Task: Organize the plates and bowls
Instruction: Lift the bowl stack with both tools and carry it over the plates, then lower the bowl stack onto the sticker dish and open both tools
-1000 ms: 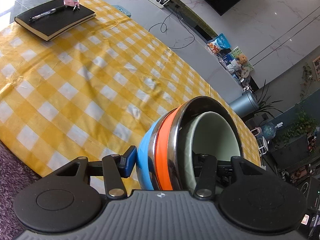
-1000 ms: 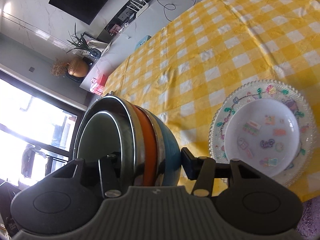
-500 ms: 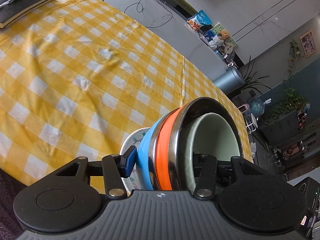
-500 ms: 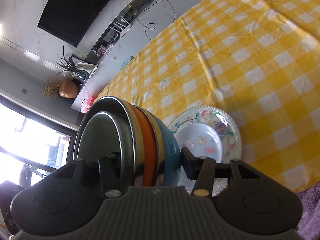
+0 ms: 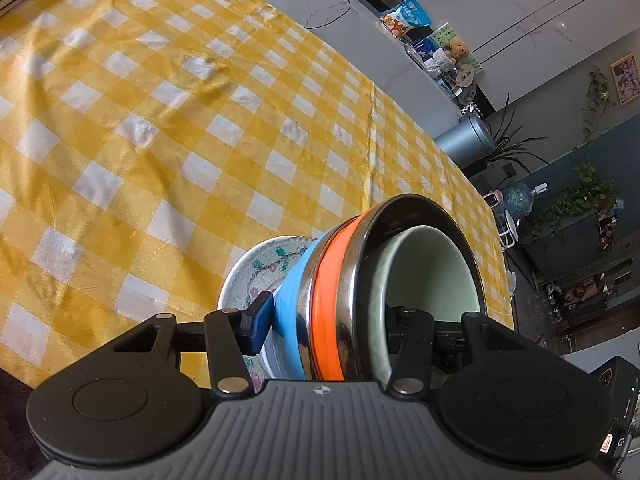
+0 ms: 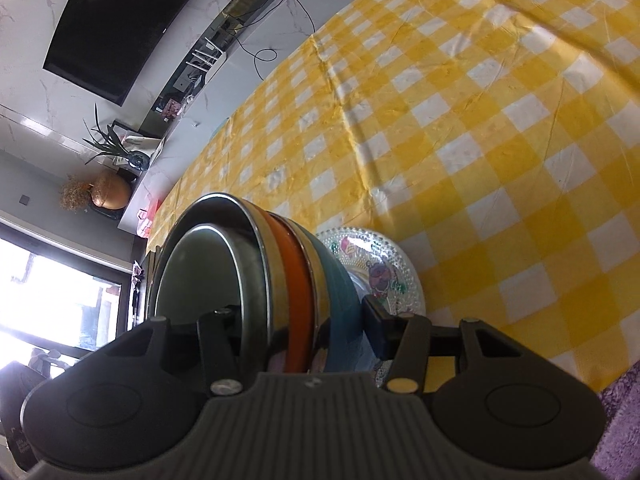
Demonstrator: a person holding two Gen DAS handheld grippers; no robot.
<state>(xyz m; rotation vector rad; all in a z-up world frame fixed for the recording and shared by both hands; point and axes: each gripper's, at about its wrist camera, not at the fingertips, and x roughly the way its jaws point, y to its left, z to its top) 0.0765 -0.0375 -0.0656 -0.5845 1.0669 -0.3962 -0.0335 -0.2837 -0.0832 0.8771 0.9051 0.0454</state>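
Through my left wrist camera, my left gripper (image 5: 326, 322) has its jaws clamped on the rim of a nested stack of bowls (image 5: 352, 280): the blue pad (image 5: 260, 320) presses on the pale blue outer bowl (image 5: 292, 312), and the other finger reaches inside the pale green inner bowl (image 5: 432, 268). Between those two sit an orange bowl (image 5: 328, 300) and a steel bowl (image 5: 360, 276), rim against rim. The stack is tipped on its side, mouth turned to the right of the frame. Just behind and below it a patterned plate (image 5: 256, 276) lies on the yellow checked tablecloth (image 5: 160, 120) of the table; I cannot tell whether the stack touches the plate. Far off, a shelf carries a teddy bear (image 5: 456, 49) and a blue packet (image 5: 412, 14).

Through my right wrist camera, my right gripper (image 6: 304, 320) grips the same stack of bowls (image 6: 280, 272) from the opposite side, jaws closed across its wall: one pad (image 6: 378, 320) on the blue outer bowl (image 6: 340, 300), the other finger inside. Here the mouth faces left. The patterned plate (image 6: 384, 268) shows beside the blue bowl, with a smaller white dish (image 6: 360, 280) resting in it, mostly hidden. The tablecloth (image 6: 480, 120) fills the right side, and a dark television (image 6: 124, 20) hangs on the wall beyond.
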